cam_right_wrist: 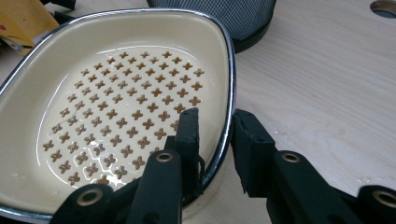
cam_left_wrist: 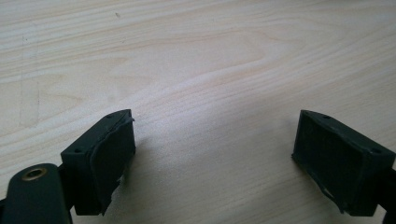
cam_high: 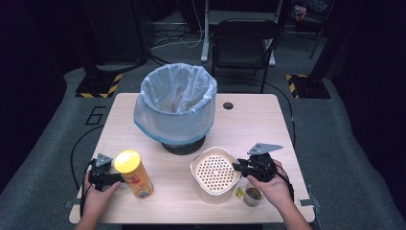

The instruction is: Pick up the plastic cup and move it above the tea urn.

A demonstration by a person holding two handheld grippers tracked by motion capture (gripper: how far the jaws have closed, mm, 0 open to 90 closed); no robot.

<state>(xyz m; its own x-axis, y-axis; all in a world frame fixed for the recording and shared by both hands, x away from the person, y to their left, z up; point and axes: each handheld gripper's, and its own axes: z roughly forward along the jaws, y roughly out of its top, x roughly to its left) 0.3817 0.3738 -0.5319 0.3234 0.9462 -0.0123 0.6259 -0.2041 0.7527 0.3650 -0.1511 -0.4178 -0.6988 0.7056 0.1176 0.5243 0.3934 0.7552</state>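
Starting at the left edge of the table [cam_high: 268, 124]: the person's left hand [cam_high: 98, 199] holds the left gripper [cam_high: 115, 178] low over the wood, right next to a yellow chip can [cam_high: 134, 173] with a yellow lid. In the left gripper view its two black jaws stand wide apart with nothing but bare wood grain between them, so that one is released and not grasping anything. From the high view it's hard to say whether a jaw tip actually touches the can or just sits beside it.

Moving toward the middle, a trash bin [cam_high: 174, 103] lined with a pale blue bag sits at the far centre of the table on a dark base. In front of it, nearer the person, is a cream strainer bowl [cam_high: 215, 175] with a shiny metal rim and cross-shaped holes in its bottom.

On the right, the right hand [cam_high: 270, 184] brings the right gripper [cam_high: 238, 167] to the bowl's right-hand edge. The right gripper view shows one jaw inside the bowl and the other outside, straddling the rim [cam_right_wrist: 229, 116], closed in close on it, so it looks clamped on the wall. Just in front of that hand are a small roll of tape [cam_high: 253, 195] and a little yellow item [cam_high: 239, 192], too small to identify. A round cable hole [cam_high: 228, 105] is near the far edge.
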